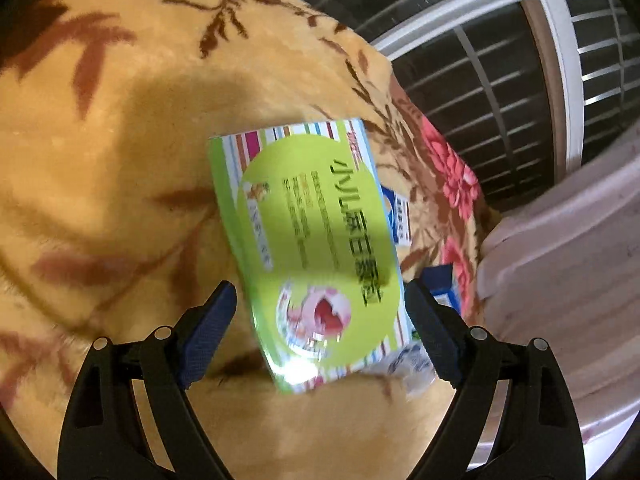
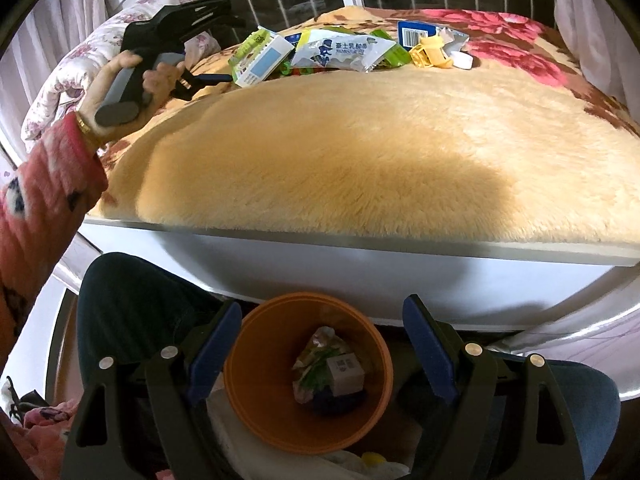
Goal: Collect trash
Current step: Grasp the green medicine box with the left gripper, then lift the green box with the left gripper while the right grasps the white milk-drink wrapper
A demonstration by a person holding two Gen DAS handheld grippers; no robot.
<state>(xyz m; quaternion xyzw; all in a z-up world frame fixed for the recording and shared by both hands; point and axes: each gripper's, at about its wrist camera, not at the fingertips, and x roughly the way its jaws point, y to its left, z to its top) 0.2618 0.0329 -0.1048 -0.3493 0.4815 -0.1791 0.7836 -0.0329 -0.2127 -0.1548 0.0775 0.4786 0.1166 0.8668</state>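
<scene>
The left gripper [image 1: 320, 320] has its jaws spread wide around a green medicine box [image 1: 316, 248] lying on the tan floral blanket [image 1: 120, 160], not clamping it. The right gripper [image 2: 322, 344], jaws apart and empty, hovers over the orange bin [image 2: 248, 392] holding discarded wrappers [image 2: 316, 364]. More packets [image 2: 340, 52] lie at the blanket's far side, near the window.

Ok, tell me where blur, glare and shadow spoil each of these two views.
Left wrist view: the green printed carton is motion-smeared, with glare on its lower edge and a shadow band across its middle; the open left claw stays sharp. Right wrist view: mostly sharp, a broad shadow darkens the tan plush blanket, and fisheye bends the white bed edge above the orange plastic bin.
</scene>
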